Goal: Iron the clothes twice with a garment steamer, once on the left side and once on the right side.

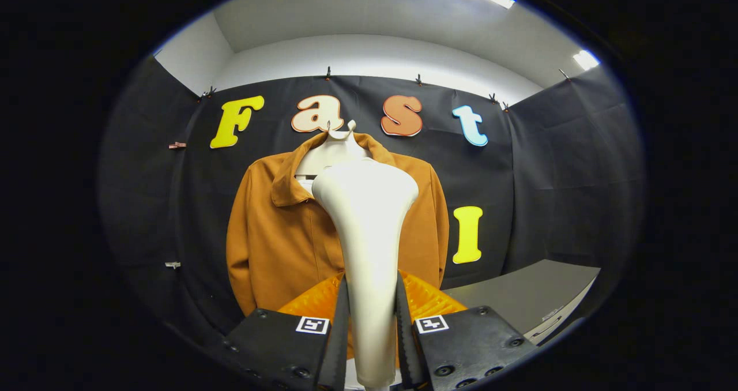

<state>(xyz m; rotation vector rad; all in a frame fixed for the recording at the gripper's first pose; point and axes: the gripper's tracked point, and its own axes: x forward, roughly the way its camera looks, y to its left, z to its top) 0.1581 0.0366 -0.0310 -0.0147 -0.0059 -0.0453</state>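
A white garment steamer [368, 229] stands upright between my fingers, its slim handle pinched on both sides and its wide head raised ahead of me. My gripper [371, 310] is shut on that handle. Beyond the steamer hangs a brown collared jacket [277, 235] on a pale hanger [340, 143] against the black cloth wall. The steamer head covers the jacket's middle and part of its collar; it looks to be short of the fabric, though I cannot tell the gap.
A grey table surface [530, 296] lies low to the right of the jacket. Black cloth walls close the booth behind and on both sides. Small clips [177, 145] pin the cloth at the left.
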